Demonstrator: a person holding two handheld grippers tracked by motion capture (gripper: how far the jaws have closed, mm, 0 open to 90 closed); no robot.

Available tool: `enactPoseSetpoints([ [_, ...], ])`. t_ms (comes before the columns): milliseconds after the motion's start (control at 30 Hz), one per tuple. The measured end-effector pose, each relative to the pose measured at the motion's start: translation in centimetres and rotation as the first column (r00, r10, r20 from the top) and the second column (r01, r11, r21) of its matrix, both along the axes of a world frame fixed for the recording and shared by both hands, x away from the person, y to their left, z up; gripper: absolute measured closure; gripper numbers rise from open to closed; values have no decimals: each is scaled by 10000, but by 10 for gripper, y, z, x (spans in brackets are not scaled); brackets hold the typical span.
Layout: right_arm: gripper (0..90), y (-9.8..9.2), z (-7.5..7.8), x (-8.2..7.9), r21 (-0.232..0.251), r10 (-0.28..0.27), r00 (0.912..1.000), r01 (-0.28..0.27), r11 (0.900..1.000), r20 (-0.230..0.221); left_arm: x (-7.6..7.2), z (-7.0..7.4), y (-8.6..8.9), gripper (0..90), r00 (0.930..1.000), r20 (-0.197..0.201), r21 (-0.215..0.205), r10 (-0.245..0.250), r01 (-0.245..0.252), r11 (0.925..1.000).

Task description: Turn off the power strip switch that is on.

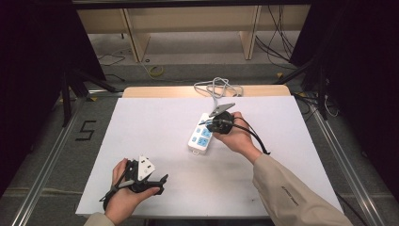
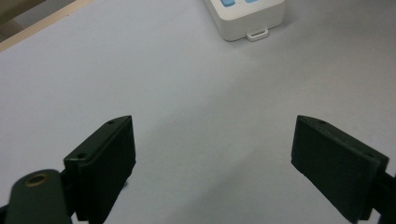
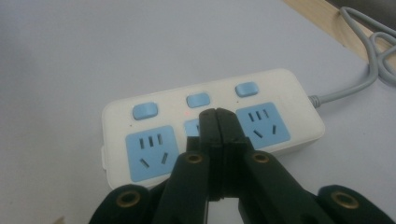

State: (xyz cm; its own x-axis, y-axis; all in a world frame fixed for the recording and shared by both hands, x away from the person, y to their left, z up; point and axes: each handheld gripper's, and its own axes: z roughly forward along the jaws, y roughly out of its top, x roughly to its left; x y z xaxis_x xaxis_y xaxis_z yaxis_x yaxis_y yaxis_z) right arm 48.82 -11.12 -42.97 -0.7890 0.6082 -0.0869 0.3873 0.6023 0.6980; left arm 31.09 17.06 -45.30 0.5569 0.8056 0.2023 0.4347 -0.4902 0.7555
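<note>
A white power strip [image 1: 201,134] with blue sockets and blue switches lies near the middle of the white table sheet [image 1: 155,127]. My right gripper [image 1: 214,123] hovers over it, held by a hand in a beige sleeve. In the right gripper view the strip [image 3: 154,116] fills the middle, and the right gripper [image 3: 217,114] is shut with its tips just below the middle switch [image 3: 198,100], over the middle socket. My left gripper [image 1: 162,183] rests near the front left of the table, open, with nothing between its jaws [image 2: 215,149]. The strip's end [image 2: 247,18] lies far ahead of it.
The strip's grey cable [image 1: 219,88] loops at the far edge of the table, over the wooden rim [image 1: 164,91]. Black cables trail from both grippers. Dark stands and floor rails flank the table.
</note>
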Motion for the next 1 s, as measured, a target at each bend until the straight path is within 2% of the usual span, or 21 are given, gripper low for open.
enactPoseSetpoints([
  [1000,900,11,-8,9,-80,-54,9998,53,10000,-212,0,0,-1,136,10000,-6,-28,-23,23,10000],
])
